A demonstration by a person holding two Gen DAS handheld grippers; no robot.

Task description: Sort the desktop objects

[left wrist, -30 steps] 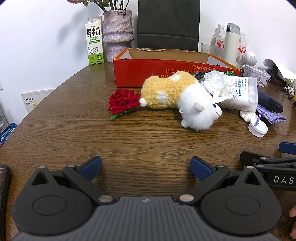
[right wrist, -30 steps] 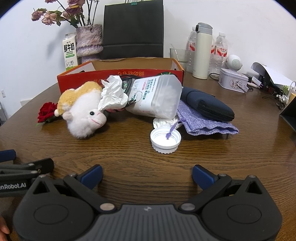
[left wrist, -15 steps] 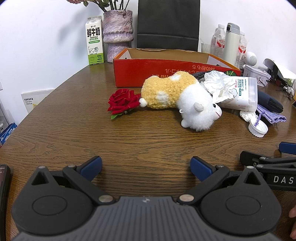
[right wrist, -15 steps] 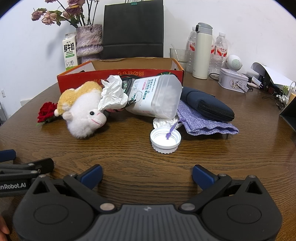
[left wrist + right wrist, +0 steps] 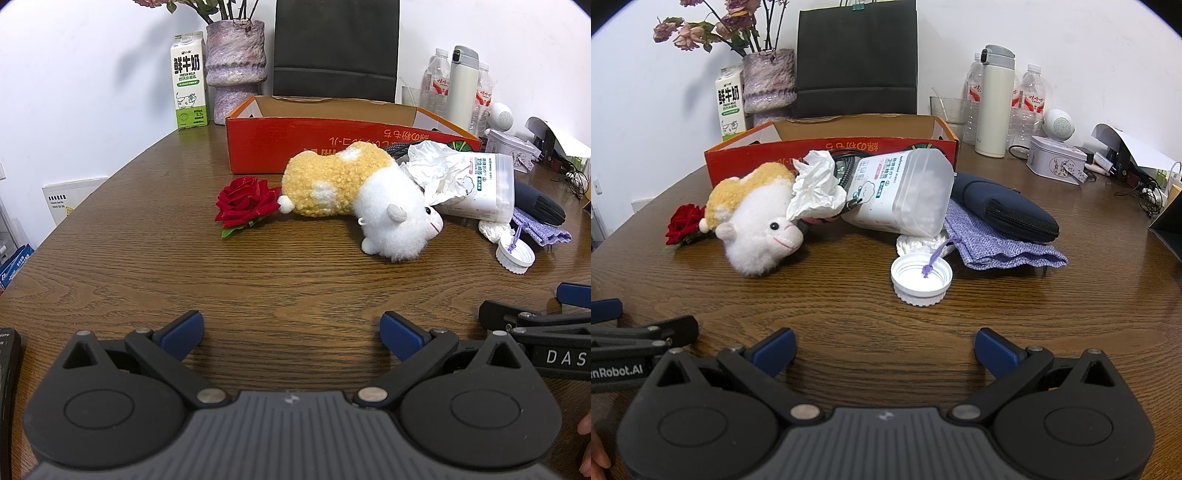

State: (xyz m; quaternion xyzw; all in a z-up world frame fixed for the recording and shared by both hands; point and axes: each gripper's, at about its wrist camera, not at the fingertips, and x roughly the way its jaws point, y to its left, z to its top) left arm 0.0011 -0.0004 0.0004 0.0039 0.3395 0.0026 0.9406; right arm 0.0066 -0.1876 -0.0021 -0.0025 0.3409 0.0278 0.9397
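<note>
Left tool (image 5: pixel 291 330) low over table (image 5: pixel 147 266), spread (empty); right tool (image 5: pixel 884 347) likewise | plush sheep (image 5: pixel 354 199) ahead

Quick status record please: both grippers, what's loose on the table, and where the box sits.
left gripper: open, empty, low over the table
right gripper: open, empty
plush sheep: lying on its side, head toward the cotton ball jar
red rose: beside the sheep's tail
cotton ball jar: tipped over, open, cotton spilled at its mouth
white lid: upside down on the table
crumpled tissue: against the sheep's head
red cardboard box: behind the pile, open top
</note>
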